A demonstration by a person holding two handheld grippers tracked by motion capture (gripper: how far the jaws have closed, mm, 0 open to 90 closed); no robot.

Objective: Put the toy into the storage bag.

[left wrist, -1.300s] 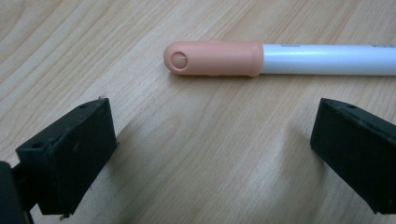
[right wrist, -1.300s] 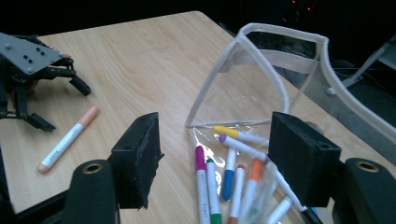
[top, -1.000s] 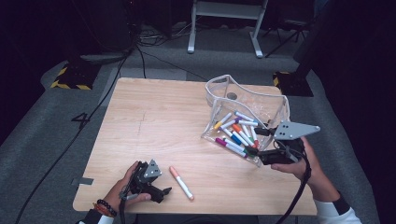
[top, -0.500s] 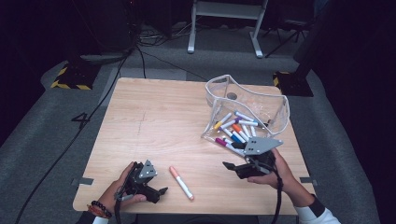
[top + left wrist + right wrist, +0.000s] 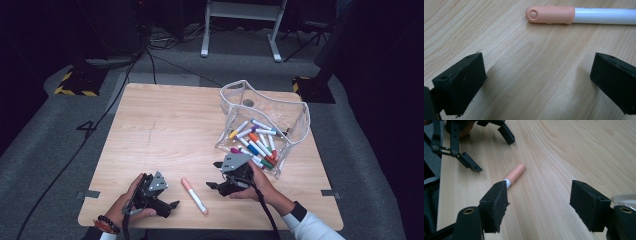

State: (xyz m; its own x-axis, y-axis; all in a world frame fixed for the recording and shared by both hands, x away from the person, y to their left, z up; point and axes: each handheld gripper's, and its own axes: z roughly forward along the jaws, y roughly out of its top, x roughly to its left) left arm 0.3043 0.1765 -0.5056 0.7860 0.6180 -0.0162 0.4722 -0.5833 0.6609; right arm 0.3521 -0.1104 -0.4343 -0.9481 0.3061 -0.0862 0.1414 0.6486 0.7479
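Two black two-jaw grippers sit low over the near edge of the pale wooden table [image 5: 165, 130], each held in one of the person's hands. The left gripper [image 5: 169, 206] rests near the near left corner; in the left gripper view its jaws stand wide apart with bare wood between them and nothing held. Just beyond its jaws lies the white-barrelled marker with a peach cap [image 5: 579, 15], flat on the wood, capped end pointing toward the table's middle in the high view, where it lies between the two grippers [image 5: 194, 195]. The right gripper [image 5: 216, 175] hovers just right of the marker, near the middle of the near edge, its grey three-cornered plate on top. In the right gripper view its jaws are also spread wide and empty; the marker's peach cap [image 5: 516, 173] shows past the left jaw, which hides part of the white barrel, and the left gripper's jaws show farther off.

Farther back, toward the right edge, stands a clear plastic pouch [image 5: 295, 112], open-topped, holding a heap of many-coloured markers [image 5: 255, 142]. Beyond the table, black cables [image 5: 150, 60] trail across grey floor.
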